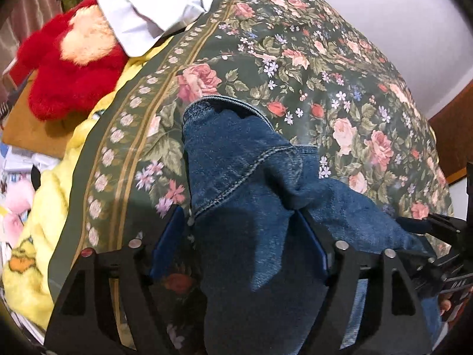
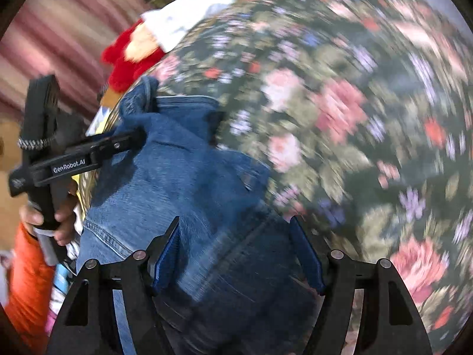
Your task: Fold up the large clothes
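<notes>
Floral bedspread (image 1: 295, 59), dark green with pink roses, covered the bed and filled most of both wrist views. Blue denim jeans (image 1: 245, 195) lay bunched across it near the cameras, one hemmed leg end raised toward the left view's centre. A red plush toy (image 1: 68, 80) and a white cloth (image 1: 147, 11) sat at the bedspread's far left edge, above a yellow blanket (image 1: 50, 207). The left gripper (image 1: 239, 222) stood with its fingers spread wide on either side of the denim, seemingly not pinching it. The right gripper (image 2: 236, 236) likewise straddled a fold of jeans, though blur left its grip uncertain.
</notes>
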{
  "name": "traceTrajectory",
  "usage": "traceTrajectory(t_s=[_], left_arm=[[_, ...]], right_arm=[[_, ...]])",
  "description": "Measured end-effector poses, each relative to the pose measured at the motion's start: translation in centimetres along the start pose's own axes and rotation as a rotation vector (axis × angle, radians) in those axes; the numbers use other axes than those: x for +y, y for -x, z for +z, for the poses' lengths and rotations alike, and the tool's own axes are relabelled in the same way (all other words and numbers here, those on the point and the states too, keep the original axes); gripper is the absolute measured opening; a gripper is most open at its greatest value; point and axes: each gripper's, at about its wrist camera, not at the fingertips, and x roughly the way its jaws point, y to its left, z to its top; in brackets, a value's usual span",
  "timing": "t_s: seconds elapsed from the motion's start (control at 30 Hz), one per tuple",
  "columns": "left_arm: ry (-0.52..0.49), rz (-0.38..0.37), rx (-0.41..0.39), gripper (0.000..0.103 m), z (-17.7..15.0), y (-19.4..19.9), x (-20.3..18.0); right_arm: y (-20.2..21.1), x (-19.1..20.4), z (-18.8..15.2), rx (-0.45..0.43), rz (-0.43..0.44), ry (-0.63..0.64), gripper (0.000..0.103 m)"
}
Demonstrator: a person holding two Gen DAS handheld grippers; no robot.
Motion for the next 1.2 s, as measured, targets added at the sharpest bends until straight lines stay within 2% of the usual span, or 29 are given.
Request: traceTrajectory(t_s=[0.13, 0.27, 0.43, 0.53, 0.7, 0.8, 0.87, 0.9, 0.97, 1.07, 1.2], left_arm=[[-0.060, 0.075, 0.005, 0.082, 0.0, -0.2, -1.5], [-0.133, 0.138, -0.039, 0.076, -0.9, 2.6, -2.5], [-0.192, 0.071, -0.149, 0.076, -3.3, 9.2, -4.1], [-0.250, 0.038, -0.179, 0.076, -5.4, 11.9, -5.7], [-0.290, -0.007, -0.134, 0.078, -9.3, 12.2, -7.4], [-0.297, 0.033, -0.061, 0.078, -12.0, 9.9, -7.7], [-0.280, 0.046, -0.029, 0.079, -13.3, 8.7, -7.2], [-0.254, 0.038, -0.043, 0.080, -13.9, 8.6, -6.7], [-0.217, 0.019, -0.054, 0.084, -14.7, 9.1, -5.8], [-0.184, 0.002, -0.056, 0.084, -15.8, 9.9, -4.6], [-0.220, 0.103, -0.063, 0.084, -17.8, 11.1, -4.3]], right_arm=[[1.4, -0.3, -1.6, -0.039, -0.020, -0.026, 0.072], [4.2, 0.6, -2.8, -0.068, -0.069, 0.020, 0.072], [7.9, 2.3, -4.1, -0.106, -0.100, 0.063, 0.072], [9.6, 4.0, -5.3, -0.135, -0.080, 0.105, 0.072], [9.8, 7.8, -7.5, -0.141, -0.023, 0.188, 0.072], [8.1, 8.7, -8.9, -0.106, -0.072, 0.246, 0.072], [7.0, 8.1, -9.7, -0.084, -0.125, 0.260, 0.072], [6.7, 7.4, -10.2, -0.070, -0.128, 0.249, 0.072], [6.6, 5.9, -11.0, -0.046, -0.090, 0.208, 0.072], [7.3, 3.8, -12.0, -0.051, -0.033, 0.141, 0.072], [9.2, 2.9, -13.4, -0.087, -0.036, 0.115, 0.073]])
